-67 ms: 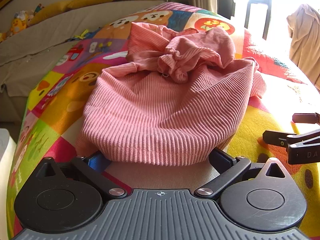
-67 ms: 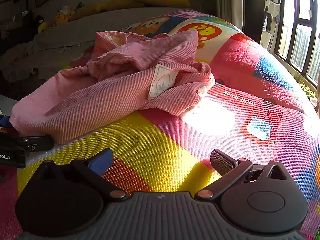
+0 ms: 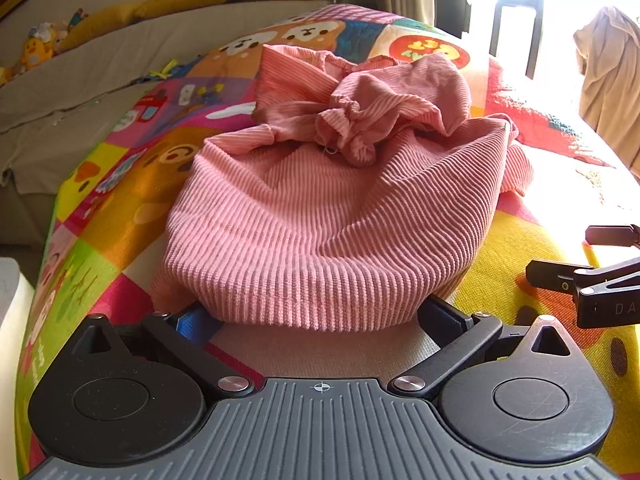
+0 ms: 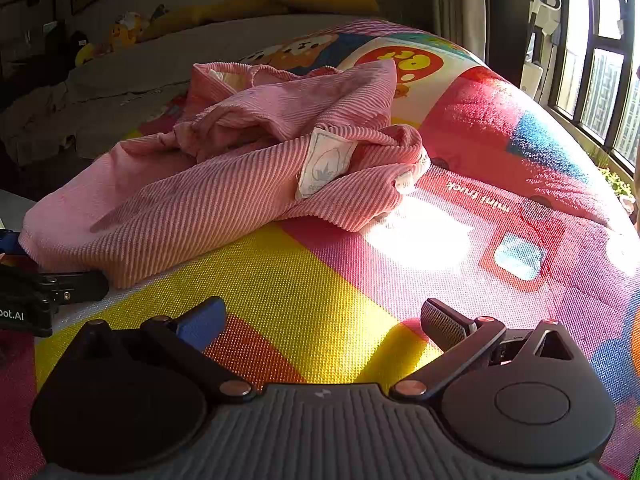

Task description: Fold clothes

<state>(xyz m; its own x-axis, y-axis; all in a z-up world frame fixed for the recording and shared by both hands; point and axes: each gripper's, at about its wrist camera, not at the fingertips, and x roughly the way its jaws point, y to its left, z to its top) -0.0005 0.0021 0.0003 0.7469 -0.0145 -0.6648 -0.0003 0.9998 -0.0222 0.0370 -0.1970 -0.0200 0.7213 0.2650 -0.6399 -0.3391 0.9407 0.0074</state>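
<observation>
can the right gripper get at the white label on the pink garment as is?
Probably yes. The right gripper is open over bare mat, and the white label lies exposed on top of the pink garment, with nothing between.

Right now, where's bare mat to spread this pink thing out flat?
Free: the yellow and pink mat between the right gripper and the pink garment, running right toward the window. Also mat left of the garment in the left view. Crowded: the left gripper straddles the hem.
</observation>
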